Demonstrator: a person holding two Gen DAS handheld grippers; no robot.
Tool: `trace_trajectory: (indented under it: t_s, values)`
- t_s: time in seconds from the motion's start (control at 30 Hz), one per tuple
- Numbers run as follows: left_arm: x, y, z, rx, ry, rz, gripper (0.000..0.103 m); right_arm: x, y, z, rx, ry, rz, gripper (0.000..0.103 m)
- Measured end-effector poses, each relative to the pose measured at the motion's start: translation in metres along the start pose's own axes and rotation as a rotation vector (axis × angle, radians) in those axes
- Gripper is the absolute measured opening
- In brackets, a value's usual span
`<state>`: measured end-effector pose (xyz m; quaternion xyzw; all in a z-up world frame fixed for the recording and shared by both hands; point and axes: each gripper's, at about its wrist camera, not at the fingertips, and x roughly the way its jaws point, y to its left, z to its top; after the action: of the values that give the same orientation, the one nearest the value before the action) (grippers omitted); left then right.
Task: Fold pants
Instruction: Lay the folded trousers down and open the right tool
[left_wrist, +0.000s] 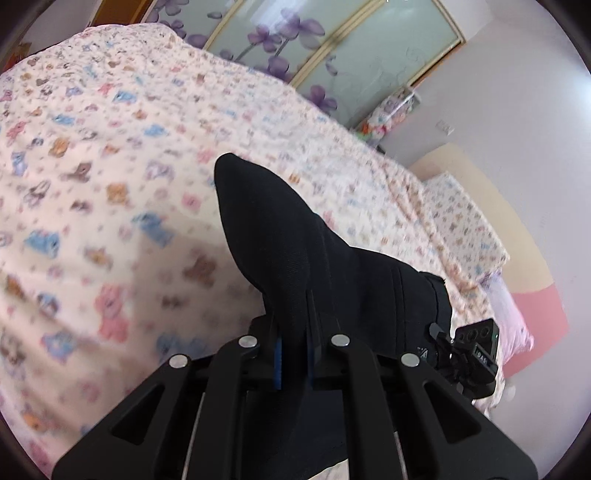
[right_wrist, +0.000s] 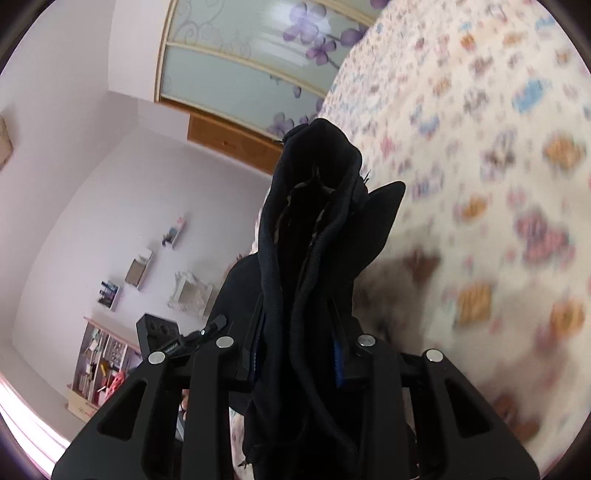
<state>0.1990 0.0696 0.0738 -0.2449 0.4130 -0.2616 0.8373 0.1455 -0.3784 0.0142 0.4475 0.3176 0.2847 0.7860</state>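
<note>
mostly black pants (left_wrist: 295, 236) filling both wrist views, lifted off the bed (left_wrist: 110, 166) and hanging between the two tools. thin flat edge of the fabric pinched in left gripper (left_wrist: 293, 354), jaws nearly together on it, blue pads (left_wrist: 277, 363) just showing either side of the cloth. thicker bunched end, looks like the waistband with cord edging, clamped in right gripper (right_wrist: 299, 354), jaws stopped partway on the bulk, pants (right_wrist: 314, 221) poking up past the fingertips and drooping down below them. other gripper's body visible at the edge of each view, close by. shadow of the cloth on the sheet under it. bed covered in pale sheet printed with small bears, blurred. matching pillow (left_wrist: 465, 218) at the far corner in left view. behind the bed, frosted sliding doors with purple flowers (left_wrist: 317, 44). in right view, lilac wall with small shelves (right_wrist: 140, 273) and a low bookcase (right_wrist: 99, 369) in the corner.
</note>
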Motion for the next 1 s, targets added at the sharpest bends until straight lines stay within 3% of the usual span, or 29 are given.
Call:
trace_trajectory:
  t_s: [0.17,0.27,0.3,0.37,0.4,0.43,0.5,0.57,0.6,0.7,0.73,0.77,0.83,0.93,1.0]
  values:
    - [0.04,0.0,0.01,0.013,-0.015,0.028,0.009,0.005,-0.014,0.03,-0.029,-0.061,-0.088,0.029]
    - [0.08,0.036,0.0,-0.107,0.024,0.083,0.012,0.015,-0.044,0.028,0.019,-0.061,-0.223,0.03]
    - [0.085,0.044,-0.003,-0.131,0.02,0.097,0.018,0.015,-0.059,0.024,0.053,-0.071,-0.254,0.031]
    - [0.09,0.061,-0.009,-0.174,-0.005,0.101,0.039,0.014,-0.073,0.02,0.104,-0.089,-0.232,0.036]
    - [0.09,0.068,-0.012,-0.185,-0.013,0.115,0.055,0.014,-0.073,0.02,0.112,-0.09,-0.25,0.043]
    - [0.089,0.072,-0.015,-0.199,-0.022,0.114,0.058,0.014,-0.069,0.019,0.101,-0.093,-0.279,0.052]
    - [0.082,0.079,-0.014,-0.222,-0.027,0.107,0.063,0.013,-0.055,0.016,0.038,-0.114,-0.36,0.058]
    - [0.068,0.081,-0.012,-0.231,-0.053,0.14,0.074,0.005,-0.045,0.014,0.018,-0.154,-0.401,0.059]
    - [0.052,0.078,-0.011,-0.218,-0.094,0.176,0.084,-0.006,-0.042,0.013,0.033,-0.201,-0.398,0.059]
    - [0.013,0.062,-0.01,-0.111,-0.193,0.226,0.089,-0.037,-0.025,0.011,0.029,-0.33,-0.373,0.059]
    - [0.001,0.053,-0.011,-0.062,-0.223,0.232,0.097,-0.044,-0.011,0.007,-0.016,-0.354,-0.36,0.059]
    - [-0.012,0.039,-0.015,-0.001,-0.257,0.229,0.101,-0.046,-0.001,0.004,-0.052,-0.356,-0.351,0.06]
    - [-0.023,0.015,-0.025,0.08,-0.281,0.182,0.101,-0.043,0.02,-0.006,-0.131,-0.328,-0.339,0.077]
    - [-0.019,-0.023,-0.048,0.181,-0.25,0.106,0.101,-0.024,0.054,-0.038,-0.273,-0.238,-0.321,0.079]
    - [-0.005,-0.037,-0.061,0.219,-0.205,0.098,0.101,-0.013,0.062,-0.057,-0.33,-0.183,-0.336,0.079]
